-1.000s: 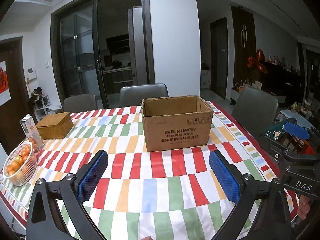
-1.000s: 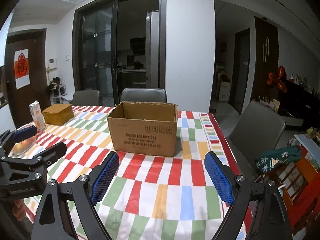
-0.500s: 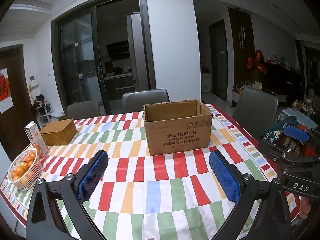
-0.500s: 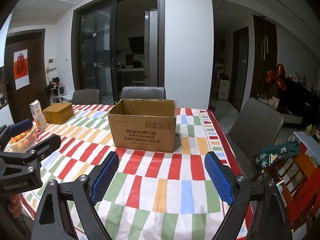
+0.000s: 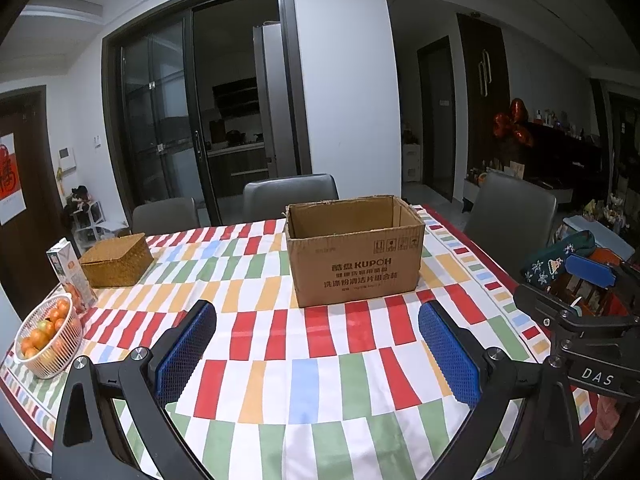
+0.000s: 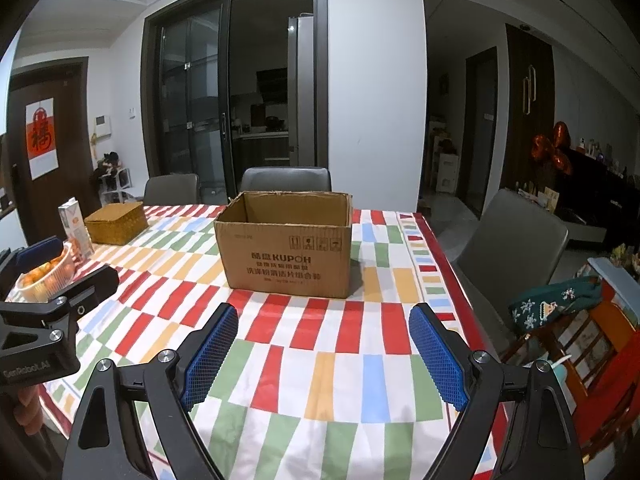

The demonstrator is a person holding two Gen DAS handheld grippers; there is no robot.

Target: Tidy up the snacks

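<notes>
Since a second ago the cardboard box has slid a little lower in my left view, though the box itself has not shifted on the counter; nothing else has changed place. My left tool hangs over the near edge of the counter, which wears a cloth of red, green, blue and orange blocks, with its blue-padded jaws spread wide and nothing between them. My right tool hangs the same way, jaws wide apart and empty, just beside the left one, whose black frame shows at the left edge of the right view.

Beyond both tools, toward the far edge and roughly at the middle of the counter, stands the open-topped brown cardboard box with printed lettering on its near side; I cannot see its floor. Near the far left corner sits a closed woven straw basket. An upright orange-and-white drink carton stands just beside it, along the left edge. Closer to me on that edge is a white plastic mesh basket of oranges. Grey chairs stand around the counter.
</notes>
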